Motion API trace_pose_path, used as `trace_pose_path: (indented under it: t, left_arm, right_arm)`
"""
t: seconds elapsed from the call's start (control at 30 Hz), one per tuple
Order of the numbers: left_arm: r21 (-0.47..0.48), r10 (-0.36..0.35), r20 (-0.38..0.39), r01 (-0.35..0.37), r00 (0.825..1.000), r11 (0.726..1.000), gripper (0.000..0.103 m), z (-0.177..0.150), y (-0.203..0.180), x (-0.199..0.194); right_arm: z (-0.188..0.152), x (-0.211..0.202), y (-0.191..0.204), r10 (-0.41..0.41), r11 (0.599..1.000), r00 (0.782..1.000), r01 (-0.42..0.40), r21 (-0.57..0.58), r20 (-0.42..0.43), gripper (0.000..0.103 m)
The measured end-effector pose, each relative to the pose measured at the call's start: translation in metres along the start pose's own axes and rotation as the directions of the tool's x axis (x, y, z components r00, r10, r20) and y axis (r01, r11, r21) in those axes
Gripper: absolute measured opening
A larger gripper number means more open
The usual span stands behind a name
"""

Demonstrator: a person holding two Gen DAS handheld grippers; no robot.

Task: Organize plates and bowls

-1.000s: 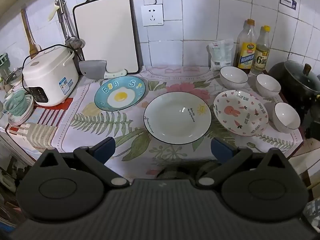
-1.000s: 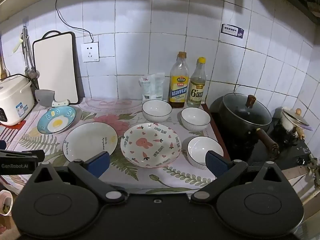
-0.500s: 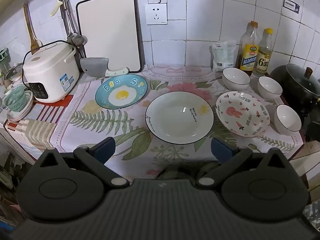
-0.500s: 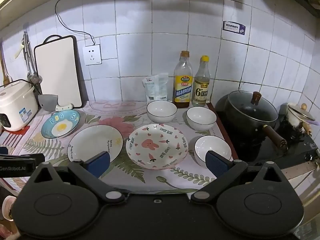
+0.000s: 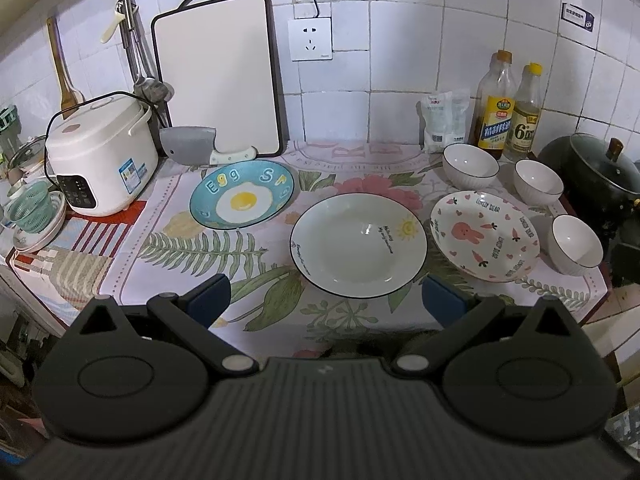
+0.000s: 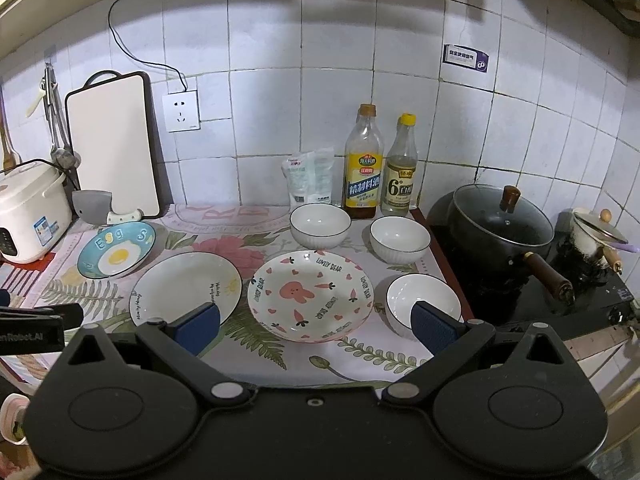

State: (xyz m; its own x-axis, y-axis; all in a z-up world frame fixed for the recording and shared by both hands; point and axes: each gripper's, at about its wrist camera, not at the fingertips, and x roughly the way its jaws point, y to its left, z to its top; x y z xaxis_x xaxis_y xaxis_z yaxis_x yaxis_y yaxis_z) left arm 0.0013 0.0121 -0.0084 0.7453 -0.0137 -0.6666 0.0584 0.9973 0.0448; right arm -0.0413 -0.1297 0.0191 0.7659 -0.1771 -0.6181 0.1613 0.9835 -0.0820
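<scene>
Both the left gripper (image 5: 325,299) and right gripper (image 6: 315,324) were wide open and held nothing. Ahead sat the white plate (image 5: 358,245), bunny plate (image 6: 310,296) and egg plate (image 5: 241,199), all apart.

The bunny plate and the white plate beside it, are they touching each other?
Apart. In the right wrist view a strip of tablecloth shows between the white plate and the bunny plate.

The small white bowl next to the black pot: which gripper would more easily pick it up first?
Probably the right gripper. It is open, with the small white bowl just beyond its right finger. From the left gripper, also open, that bowl sits far right, past two plates.
</scene>
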Motion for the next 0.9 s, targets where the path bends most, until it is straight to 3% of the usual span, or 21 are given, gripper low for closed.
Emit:
trace_pose_path:
  t: [0.9]
  left_arm:
    - [-0.001,-0.008,0.045,0.008,0.999,1.0,0.103,-0.002,0.0008,-0.0016]
  right_arm:
    - [0.0007,0.004,-0.0012,-0.025,1.0,1.0,0.025,-0.011,0.016,0.103]
